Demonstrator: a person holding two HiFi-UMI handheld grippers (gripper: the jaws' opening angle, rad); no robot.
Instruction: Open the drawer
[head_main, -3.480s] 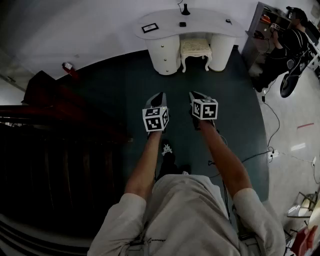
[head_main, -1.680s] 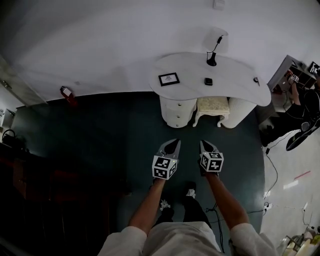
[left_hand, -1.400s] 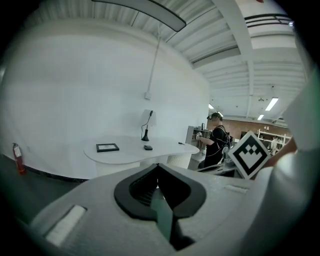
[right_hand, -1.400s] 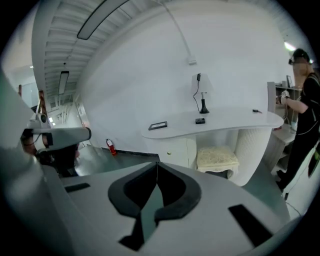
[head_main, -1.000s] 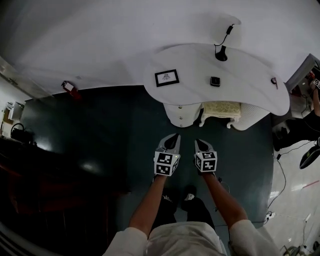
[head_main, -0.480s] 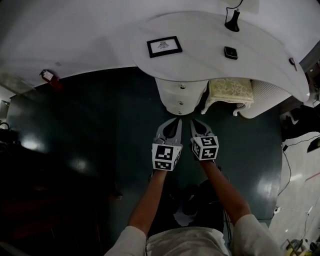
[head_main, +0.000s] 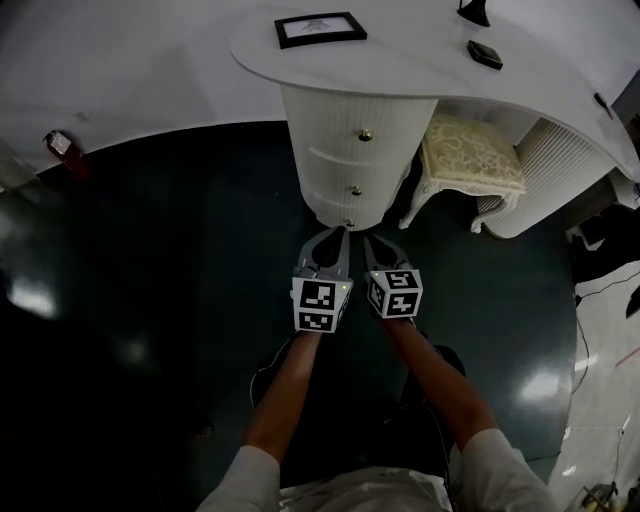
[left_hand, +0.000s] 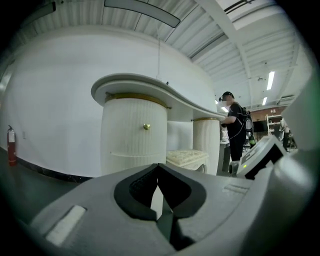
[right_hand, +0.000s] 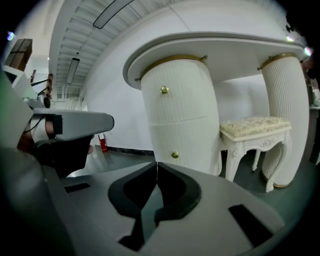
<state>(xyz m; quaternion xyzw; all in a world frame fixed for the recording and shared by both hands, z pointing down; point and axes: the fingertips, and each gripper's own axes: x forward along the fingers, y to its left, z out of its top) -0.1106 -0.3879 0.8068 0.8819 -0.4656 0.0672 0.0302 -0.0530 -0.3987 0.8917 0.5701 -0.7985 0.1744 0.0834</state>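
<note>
A white ribbed drawer pedestal (head_main: 350, 150) stands under the left end of a curved white desk (head_main: 420, 70). It has three drawers, each with a small gold knob; all look closed. The lowest knob (head_main: 347, 223) is just ahead of my left gripper (head_main: 338, 232), which is shut with nothing in it. My right gripper (head_main: 368, 240) is beside it, also shut and empty. In the left gripper view the gripper (left_hand: 158, 165) faces the pedestal (left_hand: 134, 135) and one knob (left_hand: 146, 127). The right gripper (right_hand: 157, 164) points just below a lower knob (right_hand: 175, 155) on the pedestal (right_hand: 182, 125).
A cream upholstered stool (head_main: 470, 160) stands in the knee gap, with a second ribbed pedestal (head_main: 545, 180) to its right. A framed picture (head_main: 320, 27) lies on the desk top. A red fire extinguisher (head_main: 58, 143) is by the left wall. A person (left_hand: 235, 130) stands further off.
Both grippers have sunk low and come up close to the drawer pedestal, side by side. Their jaws have stayed shut. The desk now fills the upper part of the head view.
</note>
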